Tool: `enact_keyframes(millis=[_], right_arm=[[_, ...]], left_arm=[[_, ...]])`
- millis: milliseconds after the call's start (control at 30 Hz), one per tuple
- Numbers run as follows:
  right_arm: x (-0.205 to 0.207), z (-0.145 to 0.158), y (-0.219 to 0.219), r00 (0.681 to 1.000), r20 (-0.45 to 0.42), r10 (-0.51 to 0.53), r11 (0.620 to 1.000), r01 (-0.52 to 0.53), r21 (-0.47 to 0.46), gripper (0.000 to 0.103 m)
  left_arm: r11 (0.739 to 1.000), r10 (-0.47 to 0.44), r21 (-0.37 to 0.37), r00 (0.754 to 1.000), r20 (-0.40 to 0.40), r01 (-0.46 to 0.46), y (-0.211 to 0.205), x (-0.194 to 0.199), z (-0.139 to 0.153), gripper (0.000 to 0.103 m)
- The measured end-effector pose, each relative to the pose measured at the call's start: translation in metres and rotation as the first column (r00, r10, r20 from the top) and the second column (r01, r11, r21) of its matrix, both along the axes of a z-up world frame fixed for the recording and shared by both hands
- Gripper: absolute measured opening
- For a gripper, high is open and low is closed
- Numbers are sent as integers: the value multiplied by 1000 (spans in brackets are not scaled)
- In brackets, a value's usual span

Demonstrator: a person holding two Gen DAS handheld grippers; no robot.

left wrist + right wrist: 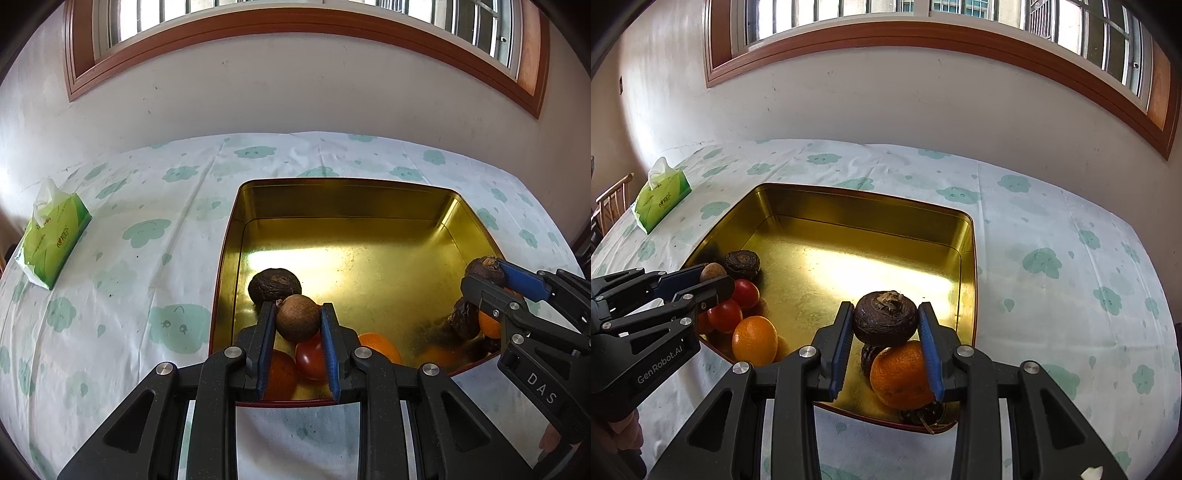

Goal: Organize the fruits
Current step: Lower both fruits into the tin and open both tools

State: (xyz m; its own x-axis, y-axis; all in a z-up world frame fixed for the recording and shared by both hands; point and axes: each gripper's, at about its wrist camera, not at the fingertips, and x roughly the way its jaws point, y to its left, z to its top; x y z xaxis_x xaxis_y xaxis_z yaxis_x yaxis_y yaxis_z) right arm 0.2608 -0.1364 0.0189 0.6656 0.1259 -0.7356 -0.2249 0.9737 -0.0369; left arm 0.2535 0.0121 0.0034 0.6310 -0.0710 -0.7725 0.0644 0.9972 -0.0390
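Note:
A gold metal tin (343,206) (871,221) lies on the table. My left gripper (298,317) (713,275) is shut on a smooth brown round fruit (297,317) above the tin's near left corner. Under it lie red tomatoes (311,356) (744,293), an orange (380,347) (754,339) and a dark wrinkled fruit (274,286) (742,264). My right gripper (885,323) (487,275) is shut on another dark wrinkled fruit (885,323) (484,271) above an orange (901,373) at the tin's near right corner.
A green tissue pack (51,240) (661,199) lies at the table's far left. The table has a white cloth with green cloud prints (147,192) (1052,266). A wall and window stand behind. A wooden chair (611,205) stands at the left.

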Motion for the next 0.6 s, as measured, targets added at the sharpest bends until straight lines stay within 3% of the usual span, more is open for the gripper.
enact_keyframes(millis=[600], right_arm=[[1,0,-3,1000,-5,-10,1000,10,15,33]], left_arm=[[1000,-2,20,1000,2,2,-4,2,0,26]])
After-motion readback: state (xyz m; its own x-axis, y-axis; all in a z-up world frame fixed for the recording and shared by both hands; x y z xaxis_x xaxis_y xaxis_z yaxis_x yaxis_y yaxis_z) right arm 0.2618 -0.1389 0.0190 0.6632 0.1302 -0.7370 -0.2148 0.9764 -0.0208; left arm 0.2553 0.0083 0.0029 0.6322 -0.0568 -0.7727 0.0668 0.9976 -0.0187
